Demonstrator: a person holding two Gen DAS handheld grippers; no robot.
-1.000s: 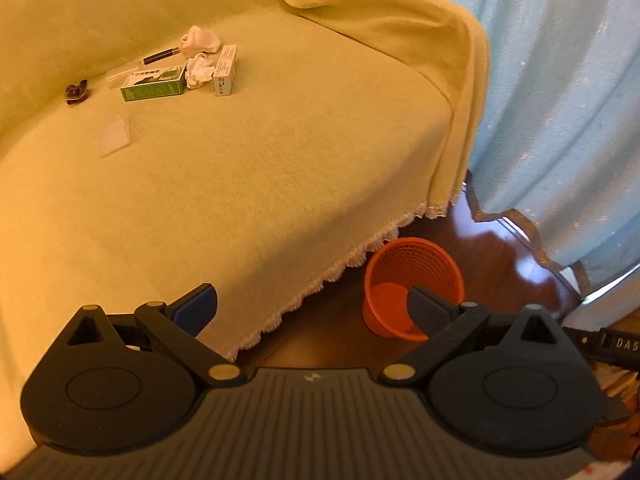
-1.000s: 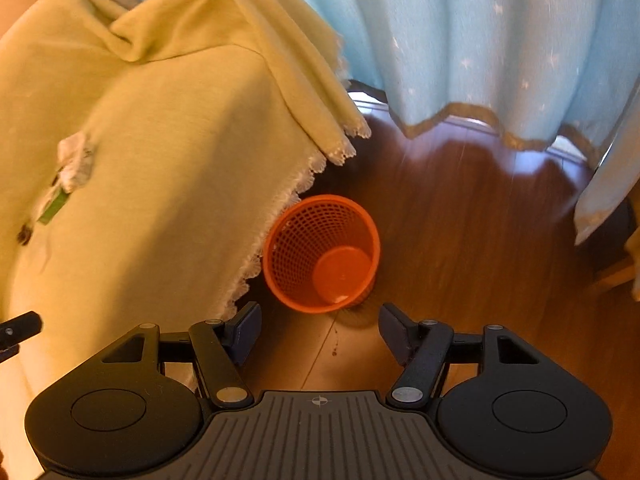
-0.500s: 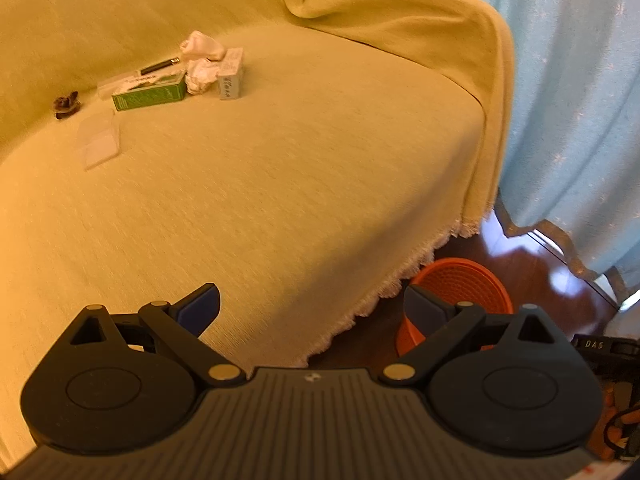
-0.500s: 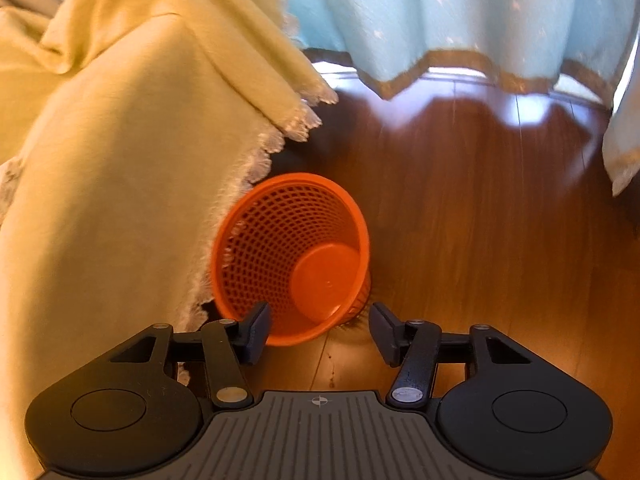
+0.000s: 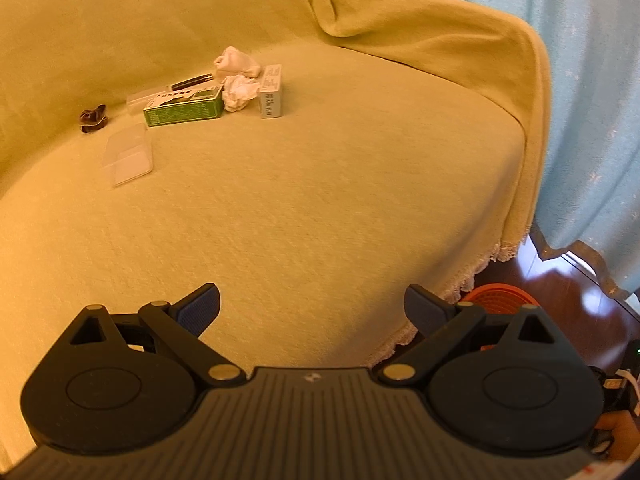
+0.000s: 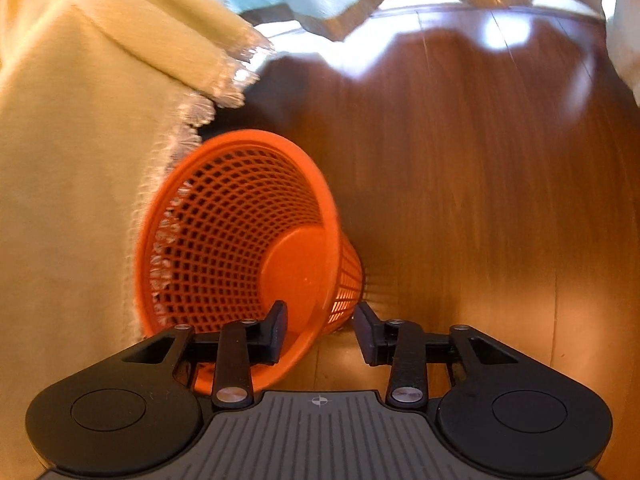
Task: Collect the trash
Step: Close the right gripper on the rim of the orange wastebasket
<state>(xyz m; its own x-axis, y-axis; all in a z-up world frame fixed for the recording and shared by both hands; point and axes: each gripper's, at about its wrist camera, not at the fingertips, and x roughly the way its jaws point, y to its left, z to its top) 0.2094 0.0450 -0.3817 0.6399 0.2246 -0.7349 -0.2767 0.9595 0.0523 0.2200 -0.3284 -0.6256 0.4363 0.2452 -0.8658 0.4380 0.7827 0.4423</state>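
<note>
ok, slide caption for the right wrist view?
Open right gripper straddling the near rim of an empty orange mesh wastebasket.

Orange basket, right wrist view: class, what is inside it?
The basket shows only bare mesh and its orange bottom, no trash. The near inner wall is hidden behind the right gripper.

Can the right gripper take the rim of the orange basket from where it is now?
Probably yes. The right gripper is open, with one finger inside the near rim of the orange basket and the other outside, nothing between. The basket interior looks bare.
</note>
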